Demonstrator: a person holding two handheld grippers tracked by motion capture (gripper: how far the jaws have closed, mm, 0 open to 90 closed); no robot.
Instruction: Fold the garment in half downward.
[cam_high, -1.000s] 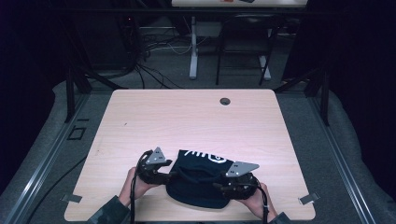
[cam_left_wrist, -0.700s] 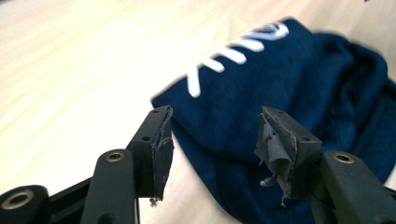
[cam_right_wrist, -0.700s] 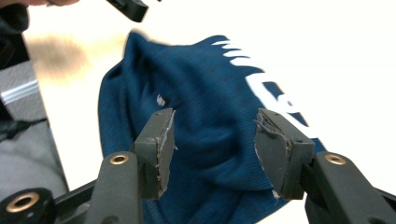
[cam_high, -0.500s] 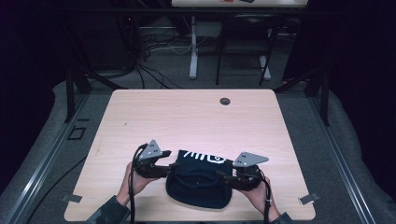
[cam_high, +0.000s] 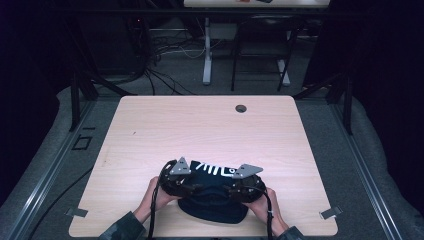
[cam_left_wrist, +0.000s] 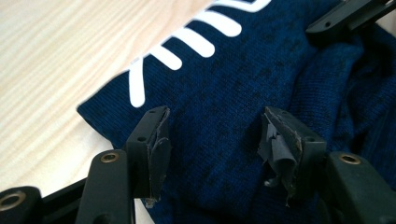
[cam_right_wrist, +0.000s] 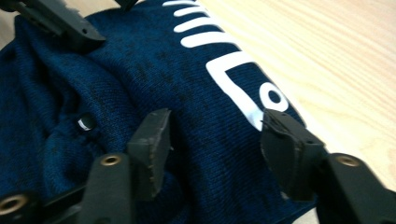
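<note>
Garment (cam_high: 212, 192) folded, dark blue knit with white print, at the table's (cam_high: 200, 130) near edge between both grippers.
Left gripper (cam_high: 192, 189) and right gripper (cam_high: 231, 192) face each other over the fabric, jaws spread wide, gripping nothing; cloth lies under and between each pair of pads (cam_left_wrist: 156, 149). A small grommet hole (cam_high: 241, 108) sits far off near the far edge. The garment's long axis runs left–right; its printed strip (cam_right_wrist: 219, 51) lies along the far side.

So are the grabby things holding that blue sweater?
No, nothing is held. Both the left gripper and the right gripper have their jaws spread open above the dark blue garment, with cloth showing between them, unpinched.
</note>
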